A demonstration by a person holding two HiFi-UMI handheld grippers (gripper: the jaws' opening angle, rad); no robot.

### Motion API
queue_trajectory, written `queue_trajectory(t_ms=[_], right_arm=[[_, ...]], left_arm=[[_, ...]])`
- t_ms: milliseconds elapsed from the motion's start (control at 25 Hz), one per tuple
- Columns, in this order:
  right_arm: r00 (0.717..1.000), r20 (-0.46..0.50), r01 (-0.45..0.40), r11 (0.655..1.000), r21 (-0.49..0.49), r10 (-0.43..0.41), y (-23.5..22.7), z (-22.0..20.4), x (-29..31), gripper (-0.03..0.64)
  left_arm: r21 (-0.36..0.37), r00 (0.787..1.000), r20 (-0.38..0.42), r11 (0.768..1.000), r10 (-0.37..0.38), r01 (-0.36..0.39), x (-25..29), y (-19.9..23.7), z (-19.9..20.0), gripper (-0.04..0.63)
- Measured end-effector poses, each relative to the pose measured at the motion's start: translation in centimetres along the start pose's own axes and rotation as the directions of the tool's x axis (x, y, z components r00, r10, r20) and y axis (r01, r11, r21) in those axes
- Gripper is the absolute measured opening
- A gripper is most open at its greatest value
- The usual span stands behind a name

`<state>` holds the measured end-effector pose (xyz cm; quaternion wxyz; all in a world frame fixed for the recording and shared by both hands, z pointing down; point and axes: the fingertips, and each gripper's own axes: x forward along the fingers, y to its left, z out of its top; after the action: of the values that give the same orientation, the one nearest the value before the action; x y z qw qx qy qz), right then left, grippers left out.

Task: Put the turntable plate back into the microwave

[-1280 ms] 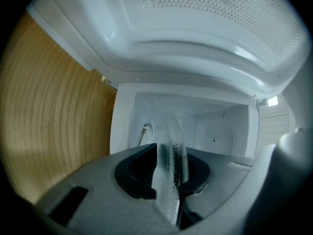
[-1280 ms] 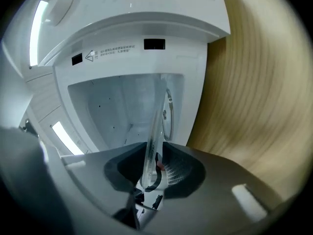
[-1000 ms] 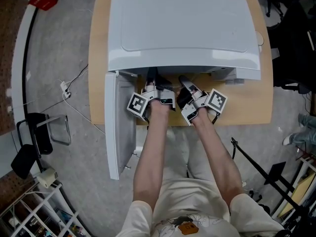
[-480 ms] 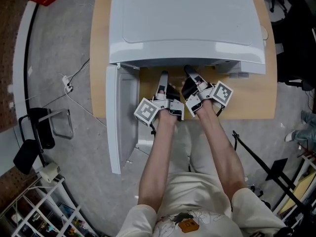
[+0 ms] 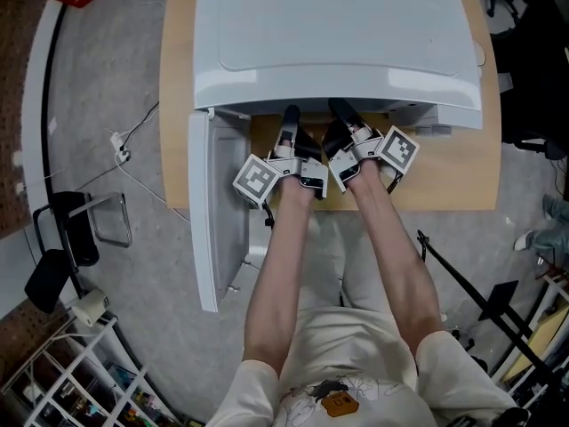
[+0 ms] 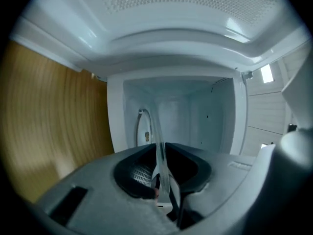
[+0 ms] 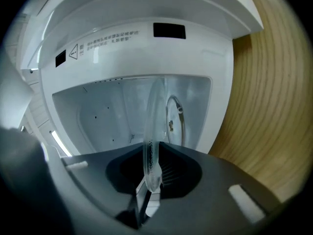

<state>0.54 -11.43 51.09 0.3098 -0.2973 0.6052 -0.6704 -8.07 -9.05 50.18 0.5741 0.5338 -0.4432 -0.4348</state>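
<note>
The clear glass turntable plate (image 6: 159, 146) shows edge-on in both gripper views, its rim (image 7: 153, 131) running up between each pair of jaws. My left gripper (image 6: 164, 173) grips one side of the rim while its jaws are closing. My right gripper (image 7: 150, 180) grips the opposite side while its jaws are opening slightly. In the head view both grippers, left (image 5: 290, 132) and right (image 5: 340, 123), point into the mouth of the white microwave (image 5: 329, 43). The plate is held level in front of the empty cavity (image 6: 190, 116). The glass itself is hard to make out in the head view.
The microwave door (image 5: 216, 229) hangs open on the left, close beside my left gripper. The microwave sits on a wooden table (image 5: 449, 176). The control panel side (image 5: 418, 118) is to the right of my right gripper. A cable (image 5: 133, 140) lies on the floor.
Both grippers drew back a little from under the microwave's front edge, then moved forward again to the opening with the plate between them.
</note>
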Motion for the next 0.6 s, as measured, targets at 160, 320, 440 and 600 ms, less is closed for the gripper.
queue_trajectory(t_ms=[160, 320, 440, 600], right_arm=[[1.0, 0.012, 0.004, 1.0, 0.005, -0.004, -0.1, 0.4, 1.5, 0.049], [1.0, 0.0, 0.024, 1.0, -0.013, -0.024, 0.0, 0.6, 3.0, 0.044], [0.999, -0.016, 0.048, 0.998, -0.029, -0.049, -0.3, 0.6, 3.4, 0.034], [0.997, -0.022, 0.074, 0.997, -0.033, -0.075, -0.8, 0.6, 3.4, 0.031]], left_arm=[[0.034, 1.0, -0.014, 0.999, 0.022, -0.021, 1.2, 0.6, 1.3, 0.061], [0.01, 0.998, -0.01, 0.998, 0.058, -0.058, 1.8, 2.0, 2.4, 0.055], [0.002, 0.995, -0.016, 0.995, 0.101, -0.101, 2.1, 2.4, 2.6, 0.047], [-0.041, 0.997, -0.004, 0.996, 0.08, -0.08, 2.6, 1.8, 2.5, 0.04]])
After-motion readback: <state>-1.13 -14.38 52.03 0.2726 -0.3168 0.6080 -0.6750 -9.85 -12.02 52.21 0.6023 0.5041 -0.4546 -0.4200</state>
